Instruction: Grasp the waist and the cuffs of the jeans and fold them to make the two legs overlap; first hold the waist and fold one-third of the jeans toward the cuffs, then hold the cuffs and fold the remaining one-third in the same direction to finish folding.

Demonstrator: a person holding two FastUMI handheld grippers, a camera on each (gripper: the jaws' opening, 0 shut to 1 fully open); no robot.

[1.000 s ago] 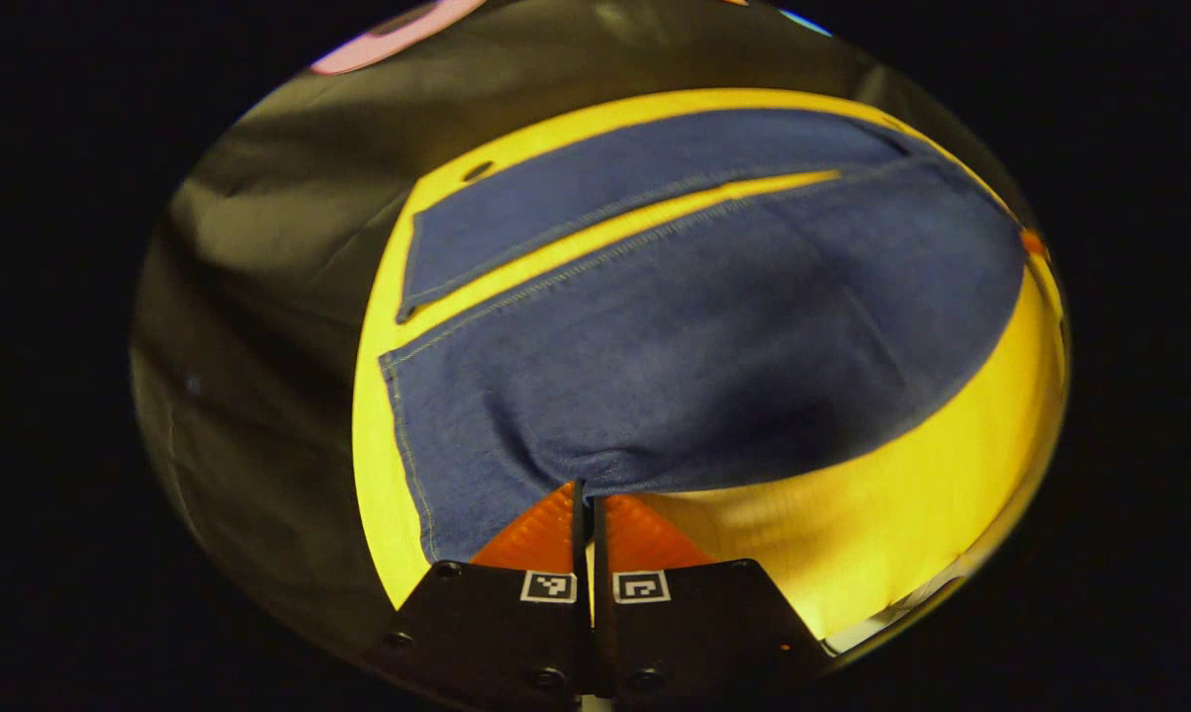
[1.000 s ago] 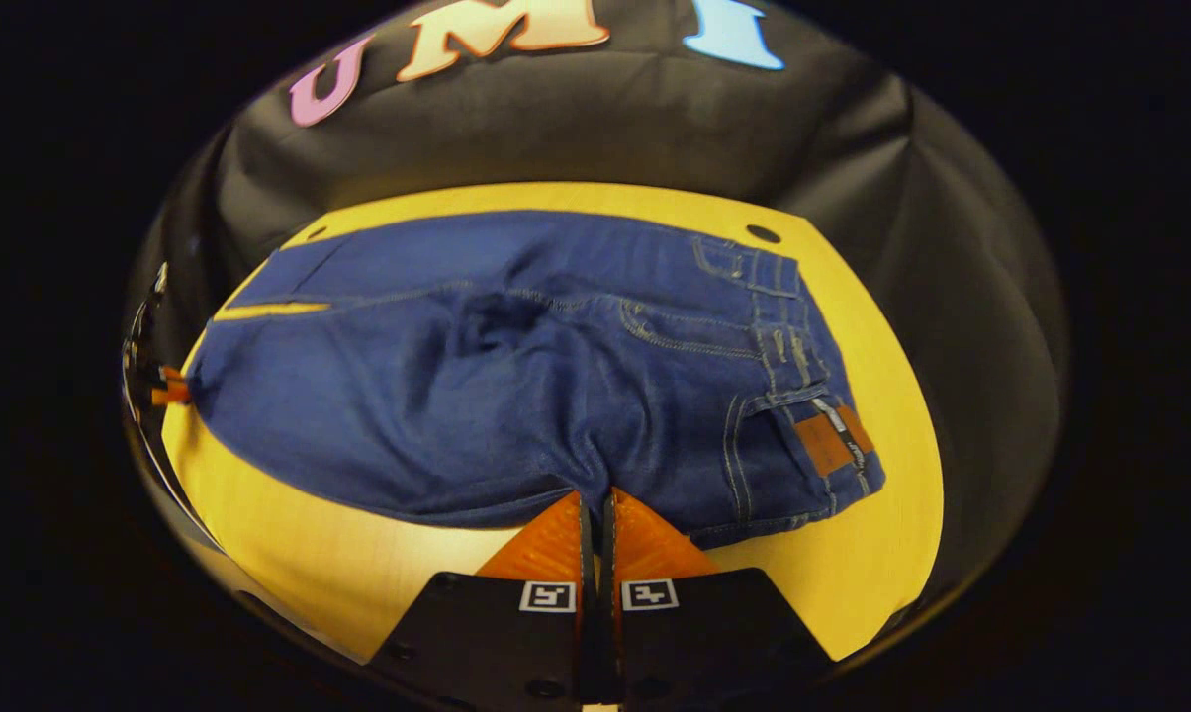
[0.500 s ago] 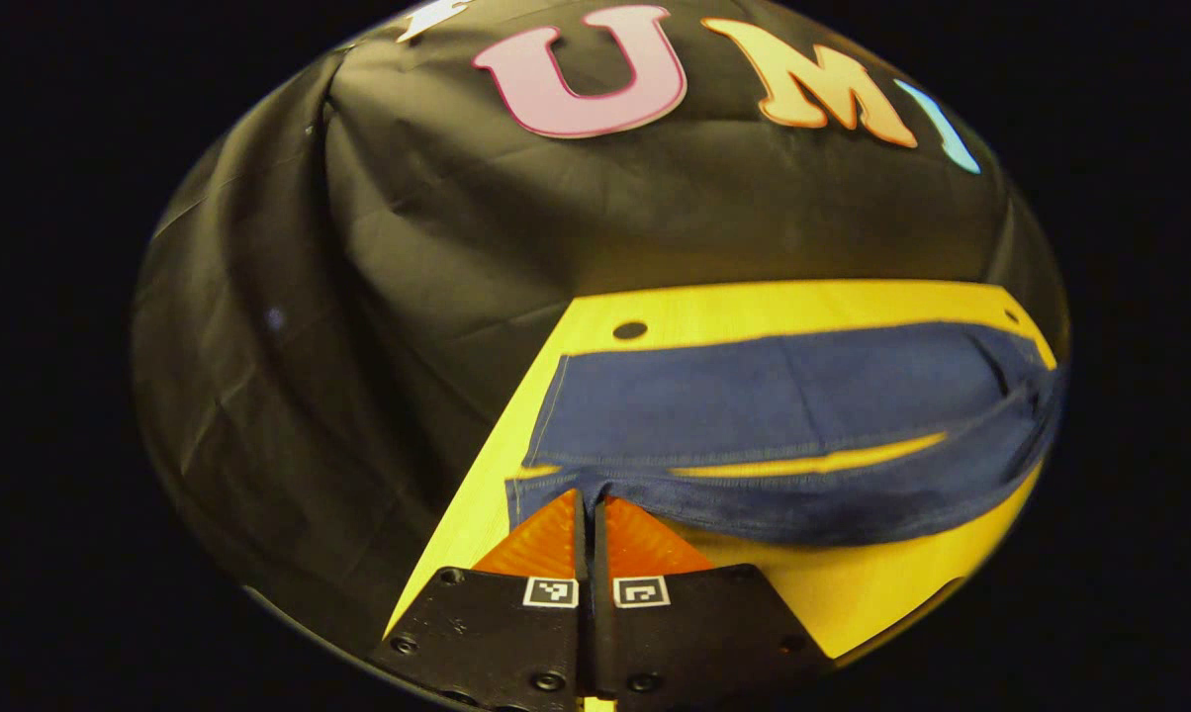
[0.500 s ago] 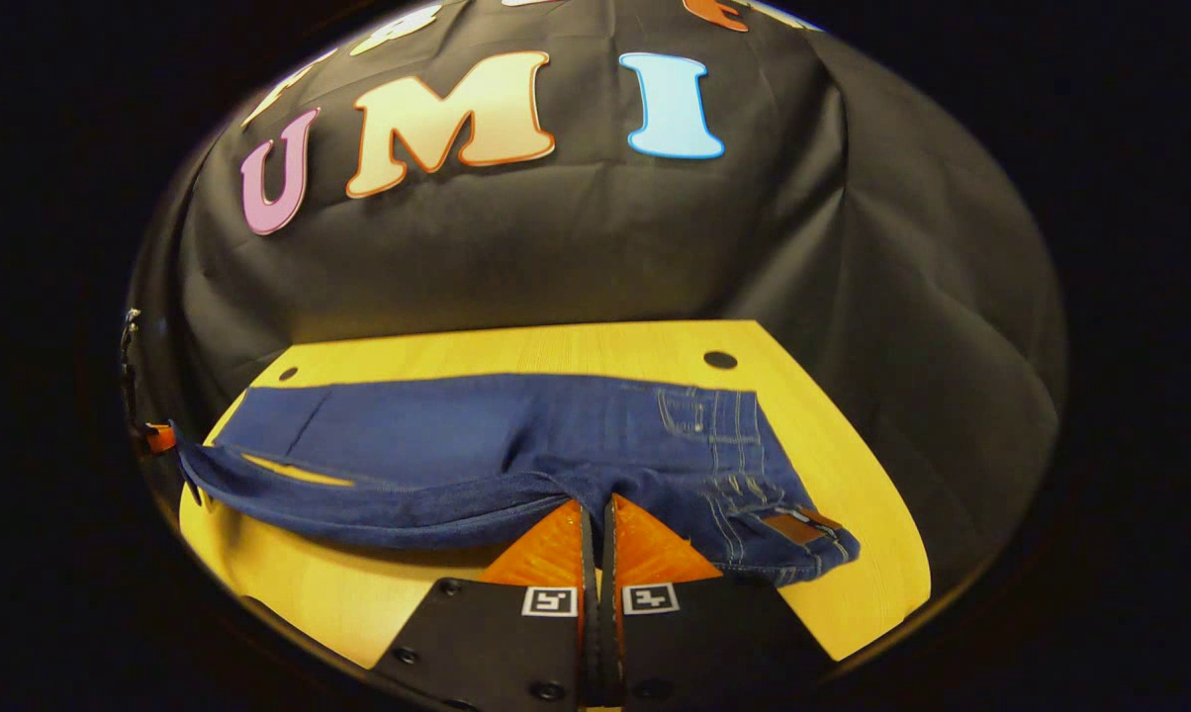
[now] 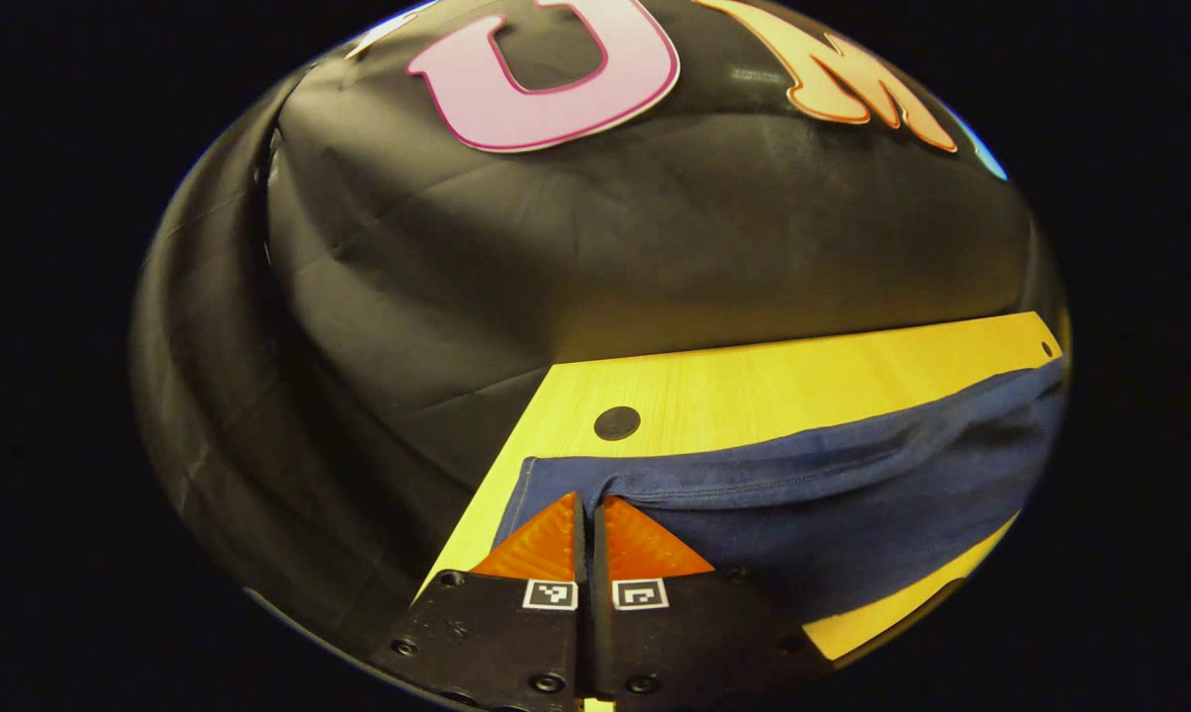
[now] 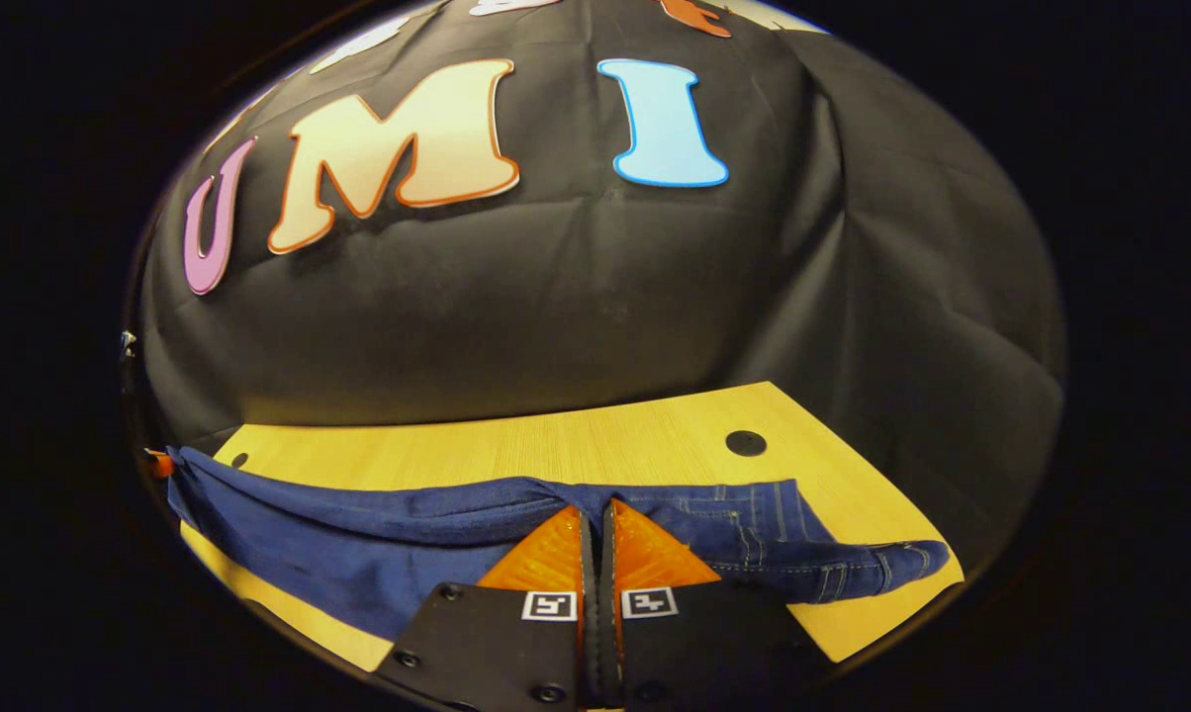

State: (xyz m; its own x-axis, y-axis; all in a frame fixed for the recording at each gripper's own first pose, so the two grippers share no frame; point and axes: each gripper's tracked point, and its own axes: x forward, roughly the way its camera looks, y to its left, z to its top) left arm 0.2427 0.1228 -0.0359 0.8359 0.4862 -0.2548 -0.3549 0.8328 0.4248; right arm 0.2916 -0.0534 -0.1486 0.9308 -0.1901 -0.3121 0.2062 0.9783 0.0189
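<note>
Two views from hand-held grippers over a yellow wood-grain counter (image 6: 595, 445) w/ a black cloth wall (image 6: 576, 297) behind. In the left gripper view, the left gripper (image 5: 588, 514) sits at bottom centre, its fingers (image 5: 546, 539) pressed nearly together w/ just a thin slit between them, pinching the upper edge of dark blue jeans (image 5: 853, 504) near the cuff end. From there the denim runs off to the right as a raised, sagging band across the counter; bare counter shows beyond it and a strip in front, lower right. A round dark hole (image 5: 616, 422) in the counter lies just past the cloth's edge. In the right gripper view, the right gripper (image 6: 595, 519) is likewise at bottom centre, fingers (image 6: 551, 549) closed to a narrow slit on the top edge of the jeans (image 6: 358, 554) by the waist. Waistband stitching and belt loops (image 6: 754, 504) show just right of the fingers, w/ one end of the waist drooping onto the counter at right. The fabric stretches left toward the far-left edge, where a small part of the other gripper (image 6: 160, 463) meets the cloth. A round hole (image 6: 745, 442) sits on bare counter behind the waist.
</note>
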